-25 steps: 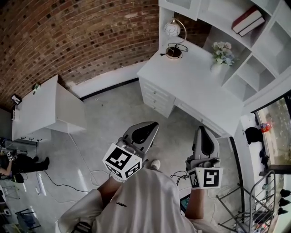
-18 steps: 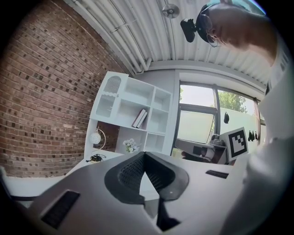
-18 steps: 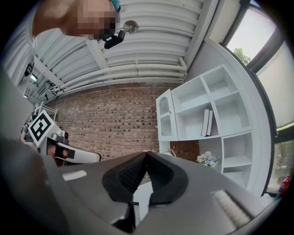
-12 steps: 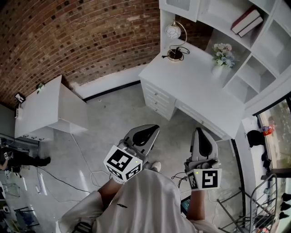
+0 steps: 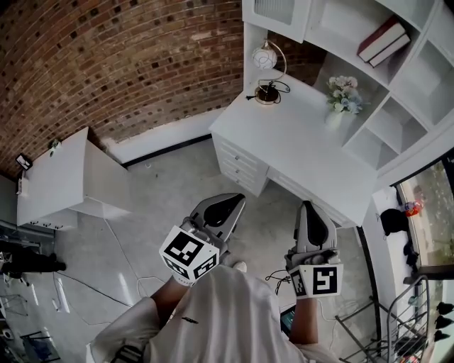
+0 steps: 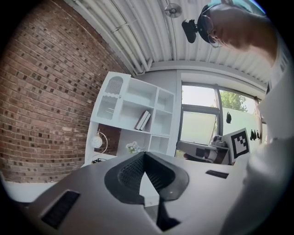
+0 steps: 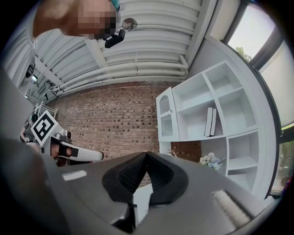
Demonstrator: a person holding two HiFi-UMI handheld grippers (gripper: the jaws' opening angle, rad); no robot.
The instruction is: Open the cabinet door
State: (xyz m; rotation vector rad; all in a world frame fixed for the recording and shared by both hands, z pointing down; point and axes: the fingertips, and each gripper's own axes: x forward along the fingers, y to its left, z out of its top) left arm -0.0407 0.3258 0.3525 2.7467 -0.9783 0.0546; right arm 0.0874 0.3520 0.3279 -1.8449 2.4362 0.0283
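— Facing a white shelf unit (image 5: pixel 340 21), the person holds the left gripper (image 5: pixel 237 198) and the right gripper (image 5: pixel 310 205) level, with both sets of jaws closed on nothing.
— And the white cabinet door with the arched lattice panel (image 5: pixel 277 10)?
— It is upright and apparently shut, above the white desk (image 5: pixel 298 142). It lies well ahead of and higher than both jaws, and neither gripper is clearly nearer.

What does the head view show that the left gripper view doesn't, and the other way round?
Head view only: the floor, a low white cabinet and the desk drawers. Left gripper view only: the ceiling and the head-mounted camera. Both: cabinet door, brick wall, lamp, flowers, books.
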